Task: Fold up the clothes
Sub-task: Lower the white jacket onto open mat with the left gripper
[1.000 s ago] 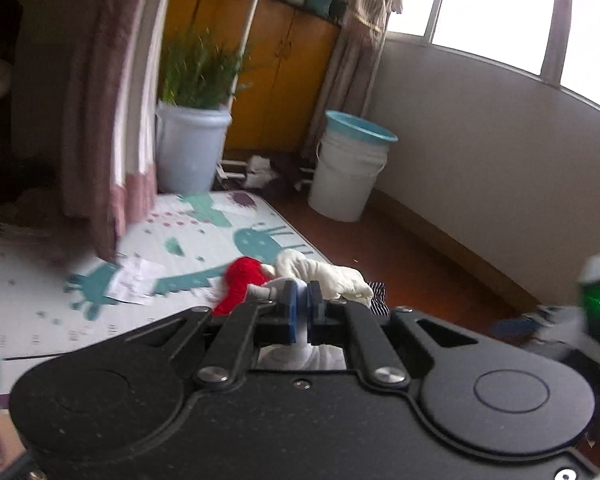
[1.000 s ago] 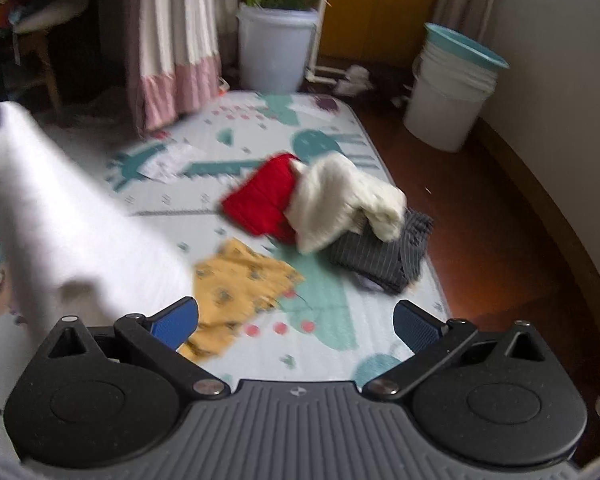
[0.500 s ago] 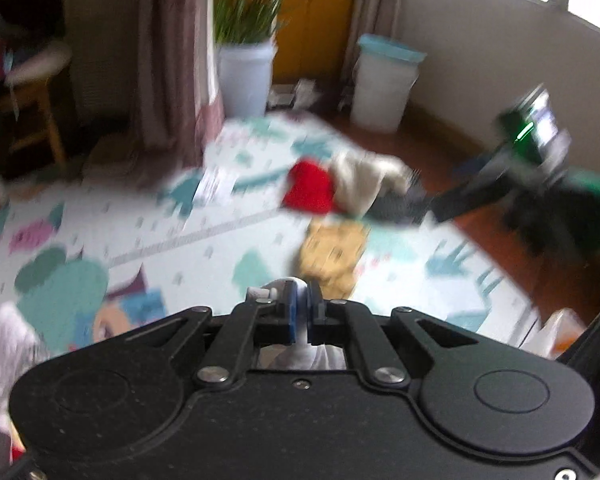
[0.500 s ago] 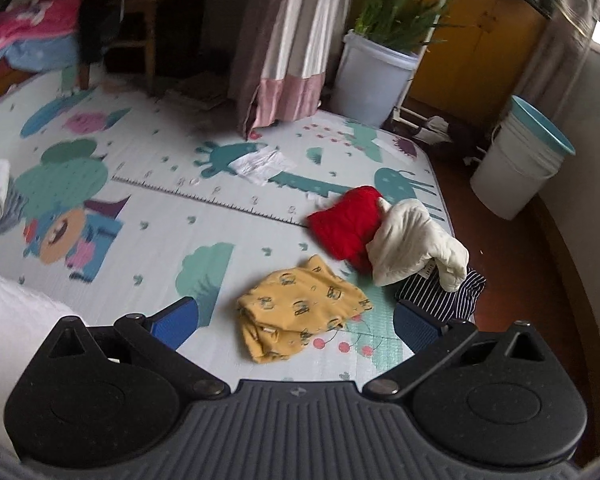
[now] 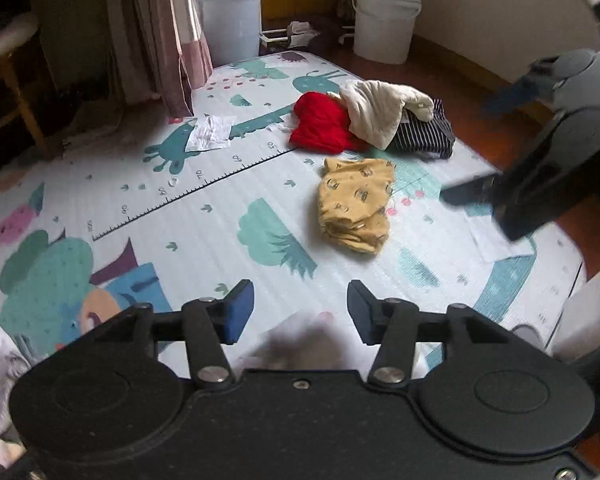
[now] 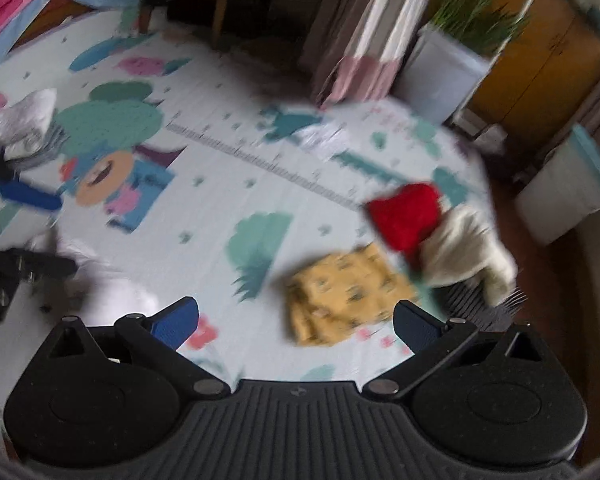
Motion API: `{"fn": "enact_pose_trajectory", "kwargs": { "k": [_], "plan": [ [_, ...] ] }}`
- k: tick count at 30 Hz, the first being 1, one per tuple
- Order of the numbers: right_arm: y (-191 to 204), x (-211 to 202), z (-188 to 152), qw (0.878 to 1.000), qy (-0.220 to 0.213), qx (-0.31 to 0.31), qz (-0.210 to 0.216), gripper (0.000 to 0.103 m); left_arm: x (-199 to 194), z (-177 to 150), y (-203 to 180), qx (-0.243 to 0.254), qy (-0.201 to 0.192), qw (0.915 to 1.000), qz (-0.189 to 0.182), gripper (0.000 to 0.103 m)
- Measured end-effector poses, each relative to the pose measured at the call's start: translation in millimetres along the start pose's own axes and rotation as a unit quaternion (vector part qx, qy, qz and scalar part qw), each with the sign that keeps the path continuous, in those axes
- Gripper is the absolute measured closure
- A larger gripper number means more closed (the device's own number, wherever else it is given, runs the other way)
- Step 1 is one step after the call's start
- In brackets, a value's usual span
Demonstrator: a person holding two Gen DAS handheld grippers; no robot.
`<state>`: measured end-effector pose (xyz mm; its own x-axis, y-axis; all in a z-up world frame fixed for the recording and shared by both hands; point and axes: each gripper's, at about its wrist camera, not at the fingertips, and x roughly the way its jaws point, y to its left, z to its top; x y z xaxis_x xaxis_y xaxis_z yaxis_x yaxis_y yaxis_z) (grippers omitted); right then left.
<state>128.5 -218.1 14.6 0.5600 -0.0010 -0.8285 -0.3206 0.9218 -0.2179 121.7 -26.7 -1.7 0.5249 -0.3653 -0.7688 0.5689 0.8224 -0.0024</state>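
Observation:
My left gripper [image 5: 300, 314] hangs low over the play mat [image 5: 220, 216] and its jaws are opening. A blurred bit of white cloth [image 5: 300, 344] lies just below them, with no pad pressing on it. The right gripper [image 6: 296, 322] is open and empty above the mat, and it also shows as the right gripper [image 5: 488, 144] at the right edge. A crumpled yellow garment [image 5: 356, 204] lies mid-mat. Beyond it are a red garment [image 5: 320, 122], a cream one [image 5: 380, 108] and a dark striped one [image 5: 428, 136]. A folded white and grey pile [image 6: 24, 120] sits at the far left.
A white planter bucket [image 5: 232, 20] and a white bucket with a teal basin [image 5: 384, 20] stand past the mat's far edge. A curtain [image 5: 172, 40] hangs at the back left beside a wooden stool [image 5: 16, 92]. A paper scrap [image 5: 210, 132] lies on the mat.
The left gripper came down toward the mat and its jaws parted, letting go of the white cloth they pinched. The right gripper swept sideways across the mat, open all along.

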Motion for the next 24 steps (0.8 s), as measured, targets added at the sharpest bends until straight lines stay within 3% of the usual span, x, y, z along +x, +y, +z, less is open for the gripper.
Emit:
{"fn": "enact_pose_trajectory", "kwargs": {
  "k": [3,5,8,16,24],
  "plan": [
    [18.0,21.6,-10.7,0.999,0.015,-0.050,0.013,0.005,7.0,-13.0,11.8,0.011,0.015,0.9997,0.014,0.053],
    [25.4,35.2,-17.6,0.996,0.031,-0.084,0.017,0.018,15.7,-23.8,19.6,0.019,0.032,0.9990,0.024,0.053],
    [21.6,51.2,-20.6,0.995,0.052,-0.083,0.036,0.030,30.6,-42.0,31.3,0.032,0.059,0.9970,0.039,0.053],
    [36.0,103.6,-22.1,0.990,0.070,-0.105,0.063,0.030,66.5,-81.0,58.5,0.069,0.100,0.9916,0.046,0.053],
    [59.1,174.8,-18.9,0.986,0.102,-0.073,0.112,0.027,101.8,-110.1,62.4,0.150,0.100,0.9835,0.008,0.053]
  ]
}}
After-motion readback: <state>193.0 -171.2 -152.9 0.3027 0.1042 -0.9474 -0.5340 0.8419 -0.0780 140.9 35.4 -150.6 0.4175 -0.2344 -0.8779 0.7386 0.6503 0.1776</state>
